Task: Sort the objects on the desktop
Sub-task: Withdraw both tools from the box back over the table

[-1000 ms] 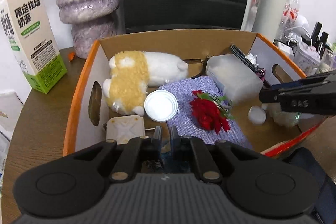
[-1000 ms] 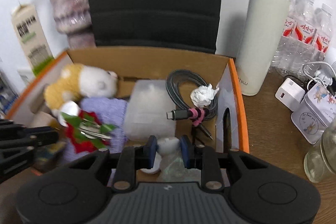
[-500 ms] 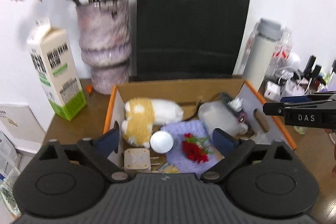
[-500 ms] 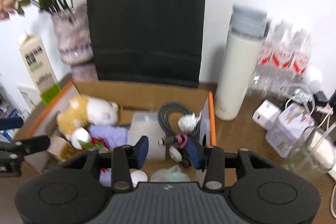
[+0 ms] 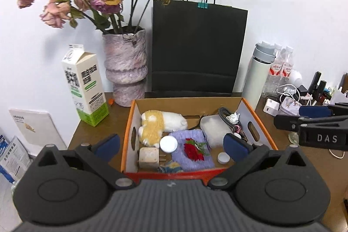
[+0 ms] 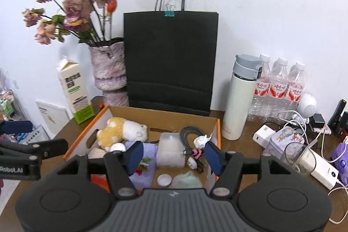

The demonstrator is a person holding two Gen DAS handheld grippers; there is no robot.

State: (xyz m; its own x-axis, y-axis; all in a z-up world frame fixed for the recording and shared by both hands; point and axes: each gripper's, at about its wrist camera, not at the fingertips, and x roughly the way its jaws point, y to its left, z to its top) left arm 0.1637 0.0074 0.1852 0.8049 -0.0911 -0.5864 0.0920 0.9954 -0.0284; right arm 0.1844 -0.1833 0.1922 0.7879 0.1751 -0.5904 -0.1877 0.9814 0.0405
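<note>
An orange-edged cardboard box (image 5: 128, 129) sits on the brown desk. It holds a yellow and white plush toy (image 5: 161, 123), a purple cloth (image 5: 196, 154) with a red flower (image 5: 192, 151), a white round lid (image 5: 168, 144), a beige charger block (image 5: 149, 159), a frosted white case (image 5: 214, 129) and a coiled grey cable (image 6: 189, 134). My left gripper (image 5: 171, 146) is open and empty, held back above the box's near edge. My right gripper (image 6: 175, 154) is open and empty, above the box's right part (image 6: 214, 138).
Behind the box stand a black paper bag (image 5: 195, 51), a vase of dried roses (image 5: 125, 69) and a milk carton (image 5: 84, 88). A white thermos (image 6: 238, 97), water bottles (image 6: 280, 88), chargers, a tin (image 6: 282, 138) and a glass (image 6: 293, 156) crowd the right side.
Both grippers have opened and pulled up and back from inside the box. The box's contents lie as they were.
</note>
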